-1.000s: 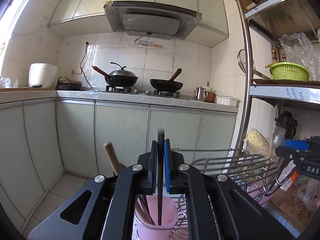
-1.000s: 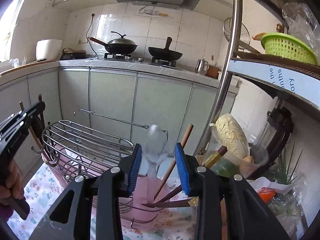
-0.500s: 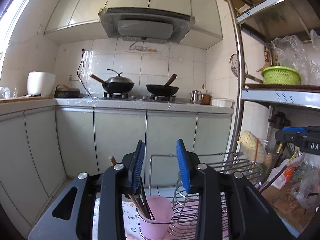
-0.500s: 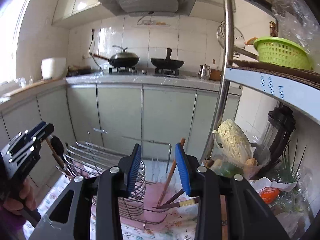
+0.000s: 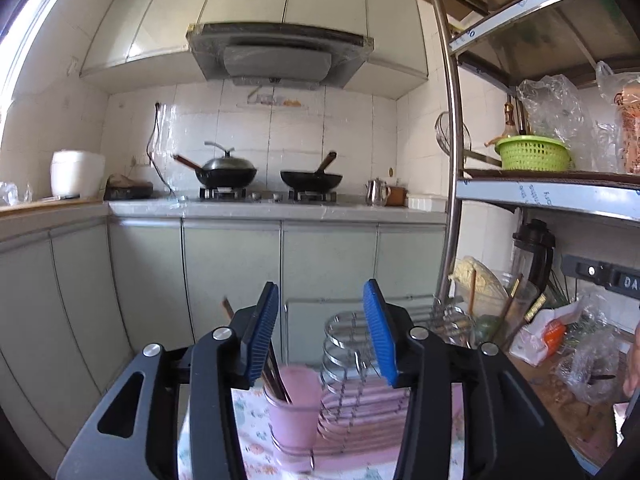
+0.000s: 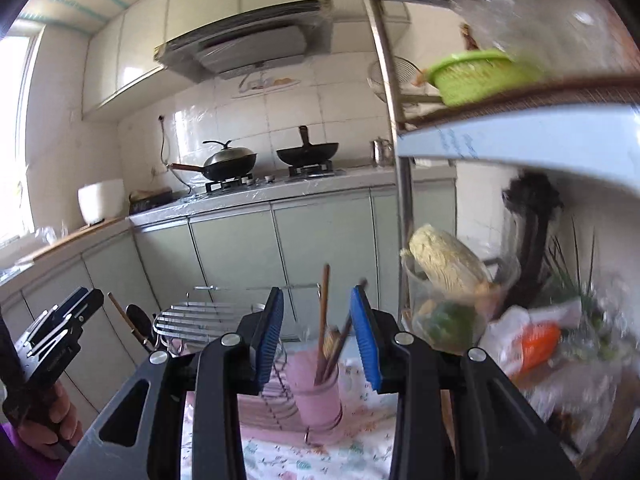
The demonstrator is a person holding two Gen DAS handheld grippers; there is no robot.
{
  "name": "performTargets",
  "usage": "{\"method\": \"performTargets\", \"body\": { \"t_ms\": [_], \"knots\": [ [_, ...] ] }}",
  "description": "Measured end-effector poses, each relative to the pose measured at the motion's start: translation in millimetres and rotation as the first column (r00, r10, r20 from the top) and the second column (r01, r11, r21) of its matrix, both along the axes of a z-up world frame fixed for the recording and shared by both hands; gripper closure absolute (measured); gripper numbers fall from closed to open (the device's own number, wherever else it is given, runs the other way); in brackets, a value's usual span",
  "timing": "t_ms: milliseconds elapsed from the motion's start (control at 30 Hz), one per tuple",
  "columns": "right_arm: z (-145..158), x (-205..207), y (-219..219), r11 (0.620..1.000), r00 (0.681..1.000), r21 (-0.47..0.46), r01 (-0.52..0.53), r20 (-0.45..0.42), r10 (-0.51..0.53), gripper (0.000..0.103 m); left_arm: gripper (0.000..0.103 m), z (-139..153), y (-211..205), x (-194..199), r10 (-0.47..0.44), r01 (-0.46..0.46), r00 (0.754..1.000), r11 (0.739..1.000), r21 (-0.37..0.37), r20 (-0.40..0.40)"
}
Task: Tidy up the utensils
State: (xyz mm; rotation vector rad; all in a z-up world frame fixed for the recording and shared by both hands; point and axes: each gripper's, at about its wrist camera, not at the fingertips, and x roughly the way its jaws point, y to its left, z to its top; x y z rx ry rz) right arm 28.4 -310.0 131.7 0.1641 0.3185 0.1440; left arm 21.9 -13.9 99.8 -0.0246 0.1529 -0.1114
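Holding utensils, seemingly chopsticks (image 6: 323,322): pink cup (image 6: 318,390)

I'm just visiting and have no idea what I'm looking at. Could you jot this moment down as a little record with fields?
Place: home kitchen
Left gripper: open, holding nothing
Right gripper: open, holding nothing
Pink cup: upright on the floral cloth, beside the wire dish rack
In the cup: chopsticks and other dark handles, standing or leaning
Shelf: green basket above, cabbage in a clear container below
Stove: two black woks
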Motion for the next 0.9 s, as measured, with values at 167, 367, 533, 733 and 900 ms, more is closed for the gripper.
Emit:
{"method": "performTargets", "body": {
  "t_ms": [167, 367, 533, 733, 900],
  "knots": [
    [-31, -11, 2, 1.000, 0.998, 0.021, -0.011, -0.061, 0.012, 0.069, 0.058, -19, -5, 2, 0.000, 0.000, 0.996, 1.000, 0.001, -0.091],
    [-64, -12, 24, 0.999, 0.992, -0.020, -0.037, -0.118, 0.034, 0.069, 0.058, -37, -5, 1, 0.013, -0.017, 0.983, 1.000, -0.024, -0.185],
    [-83, -13, 45, 0.998, 0.992, -0.026, -0.055, -0.115, 0.052, 0.069, 0.058, -47, -7, 0, 0.025, -0.035, 0.972, 0.999, -0.037, -0.233],
    [-98, -12, 64, 0.996, 0.988, -0.044, -0.080, -0.133, 0.074, 0.065, 0.058, -60, -9, 0, 0.026, -0.044, 0.951, 0.998, -0.051, -0.307],
    [-105, -11, 67, 0.996, 0.985, -0.035, -0.080, -0.157, 0.074, 0.064, 0.058, -67, -12, -2, 0.043, -0.060, 0.941, 0.997, -0.040, -0.336]
  ]
}}
